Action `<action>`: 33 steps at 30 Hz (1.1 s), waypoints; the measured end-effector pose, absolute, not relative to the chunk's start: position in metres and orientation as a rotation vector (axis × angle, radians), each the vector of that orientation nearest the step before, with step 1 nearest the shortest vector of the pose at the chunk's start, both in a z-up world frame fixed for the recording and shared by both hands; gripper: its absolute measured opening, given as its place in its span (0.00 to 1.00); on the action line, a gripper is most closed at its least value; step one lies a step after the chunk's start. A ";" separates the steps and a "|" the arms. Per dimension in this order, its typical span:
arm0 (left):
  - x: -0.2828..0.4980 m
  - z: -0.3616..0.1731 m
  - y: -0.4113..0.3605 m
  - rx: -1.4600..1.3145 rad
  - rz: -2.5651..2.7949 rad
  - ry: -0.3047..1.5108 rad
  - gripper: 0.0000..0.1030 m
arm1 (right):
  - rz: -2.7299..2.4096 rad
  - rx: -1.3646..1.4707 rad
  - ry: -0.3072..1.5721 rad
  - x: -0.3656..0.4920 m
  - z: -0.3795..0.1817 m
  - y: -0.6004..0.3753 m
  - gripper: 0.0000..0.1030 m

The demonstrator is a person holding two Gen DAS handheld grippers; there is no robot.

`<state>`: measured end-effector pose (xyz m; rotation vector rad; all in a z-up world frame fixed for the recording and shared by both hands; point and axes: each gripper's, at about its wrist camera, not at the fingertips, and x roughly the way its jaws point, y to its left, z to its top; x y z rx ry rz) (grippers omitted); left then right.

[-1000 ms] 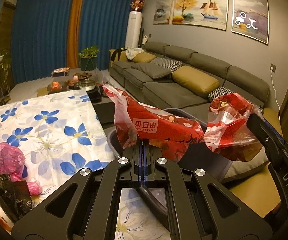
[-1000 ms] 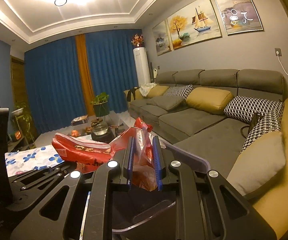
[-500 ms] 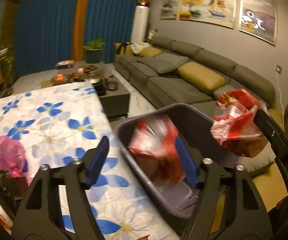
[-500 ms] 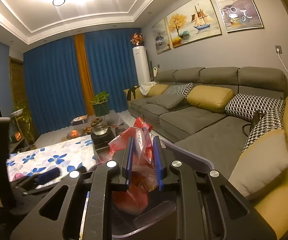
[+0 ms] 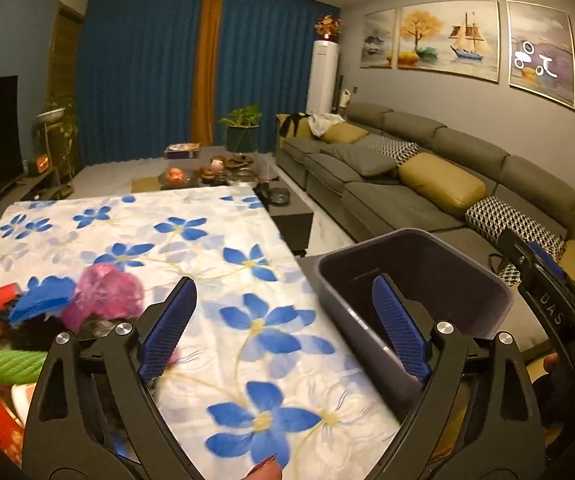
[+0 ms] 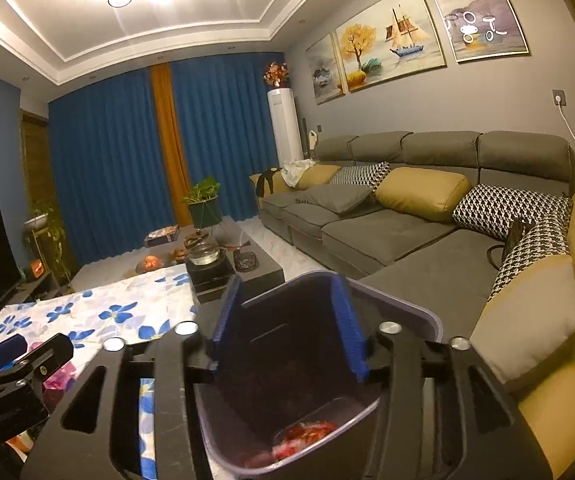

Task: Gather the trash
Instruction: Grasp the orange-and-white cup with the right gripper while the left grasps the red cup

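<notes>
Claws (image 5: 283,324) (image 6: 287,320) opening, empty; wrapper (image 6: 303,434) in bin (image 6: 419,316).

Two grippers are showing: the left gripper (image 5: 283,320) and the right gripper (image 6: 287,320), both with jaws opening and nothing between them. One dark bin (image 5: 415,280) is standing at the near right, holding one red wrapper (image 6: 303,432). One flowered table (image 5: 207,240) is lying at the left. Three paintings (image 5: 447,40) are hanging on the far wall. One pink bag (image 5: 103,292) is sitting at the near left.
</notes>
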<state>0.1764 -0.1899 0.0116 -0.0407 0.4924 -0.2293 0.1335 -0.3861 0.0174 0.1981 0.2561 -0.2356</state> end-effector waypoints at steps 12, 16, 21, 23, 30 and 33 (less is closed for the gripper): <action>0.123 0.008 -0.123 -0.023 -0.147 0.468 0.86 | -0.194 0.180 0.285 0.087 0.011 -0.332 0.79; 0.102 0.009 -0.091 -0.031 -0.110 0.450 0.86 | -0.145 0.175 0.308 0.072 0.009 -0.305 0.81; 0.073 0.005 -0.048 -0.035 -0.042 0.436 0.86 | -0.065 0.154 0.342 0.056 0.000 -0.261 0.81; 0.062 -0.001 -0.029 -0.018 0.000 0.441 0.86 | -0.028 0.136 0.358 0.049 -0.007 -0.242 0.81; 0.034 -0.019 0.032 -0.046 0.108 0.468 0.86 | 0.085 0.104 0.422 0.034 -0.022 -0.179 0.81; 0.025 -0.028 0.054 -0.062 0.144 0.488 0.86 | 0.121 0.092 0.445 0.031 -0.029 -0.157 0.81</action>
